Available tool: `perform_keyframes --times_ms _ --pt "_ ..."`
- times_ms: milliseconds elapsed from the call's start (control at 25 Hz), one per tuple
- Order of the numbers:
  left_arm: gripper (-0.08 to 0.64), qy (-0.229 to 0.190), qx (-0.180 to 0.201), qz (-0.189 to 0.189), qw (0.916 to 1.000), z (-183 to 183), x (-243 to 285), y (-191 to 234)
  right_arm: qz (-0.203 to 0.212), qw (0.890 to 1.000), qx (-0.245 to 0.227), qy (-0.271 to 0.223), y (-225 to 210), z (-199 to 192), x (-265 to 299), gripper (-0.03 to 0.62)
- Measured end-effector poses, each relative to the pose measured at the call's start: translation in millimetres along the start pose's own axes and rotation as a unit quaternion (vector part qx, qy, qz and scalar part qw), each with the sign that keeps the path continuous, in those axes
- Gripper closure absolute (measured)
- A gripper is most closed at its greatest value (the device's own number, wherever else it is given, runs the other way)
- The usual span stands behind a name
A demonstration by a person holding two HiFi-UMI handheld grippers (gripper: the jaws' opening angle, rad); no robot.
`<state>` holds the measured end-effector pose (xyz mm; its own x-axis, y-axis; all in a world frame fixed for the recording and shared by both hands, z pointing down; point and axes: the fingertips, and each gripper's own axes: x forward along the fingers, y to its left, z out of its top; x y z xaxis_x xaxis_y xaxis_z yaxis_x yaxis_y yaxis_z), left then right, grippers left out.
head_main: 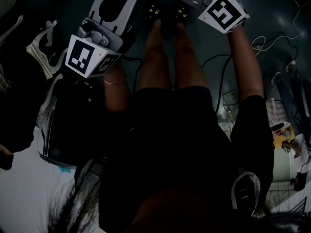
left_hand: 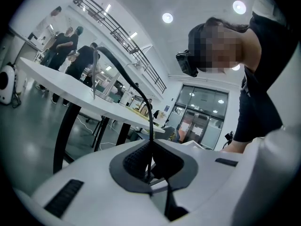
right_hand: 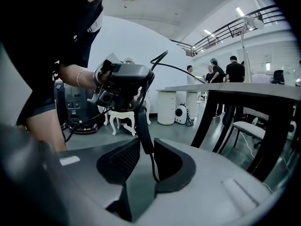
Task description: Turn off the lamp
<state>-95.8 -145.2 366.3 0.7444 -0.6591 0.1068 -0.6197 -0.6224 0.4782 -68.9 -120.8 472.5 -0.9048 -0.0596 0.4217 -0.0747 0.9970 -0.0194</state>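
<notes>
Closest in, your right gripper (right_hand: 146, 139) has its fingers pinching a black oblong inline switch (right_hand: 144, 124), with a pad against each side of it. A thin black cord (right_hand: 153, 166) trails down out of the switch into the gap behind the fingers.

Just past that is your left gripper (left_hand: 151, 144). The right gripper view shows it held up right above the switch. In its own view the fingers are pressed almost together on that same cord. The cord climbs straight up out of the pinch, then arcs off toward the white-topped bench with black legs (left_hand: 51, 81).

The slim pale lamp (right_hand: 244, 41) is standing on that bench top, well away from both grippers.

Further back there's a small white stool with curved legs (right_hand: 120, 119) on the floor, and a few people in dark clothes (right_hand: 233, 69) standing by the bench.

The head view is pretty dark. All it really shows is both grippers held out in front of you, above your legs.
</notes>
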Motion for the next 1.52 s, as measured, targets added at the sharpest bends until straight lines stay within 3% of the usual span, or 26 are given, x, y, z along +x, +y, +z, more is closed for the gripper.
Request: perform_keyframes --times_ms 1040,1520 --pt "0.538 0.000 -0.029 -0.009 0.9996 -5.3 14.3 2.9 -0.044 0.999 0.025 -0.004 -7.1 -8.5 -10.3 0.479" --pt "0.538 0.013 -0.017 -0.026 0.9994 -10.4 28.9 -2.1 -0.072 0.996 0.045 -0.017 -16.4 -10.7 -19.6 0.446"
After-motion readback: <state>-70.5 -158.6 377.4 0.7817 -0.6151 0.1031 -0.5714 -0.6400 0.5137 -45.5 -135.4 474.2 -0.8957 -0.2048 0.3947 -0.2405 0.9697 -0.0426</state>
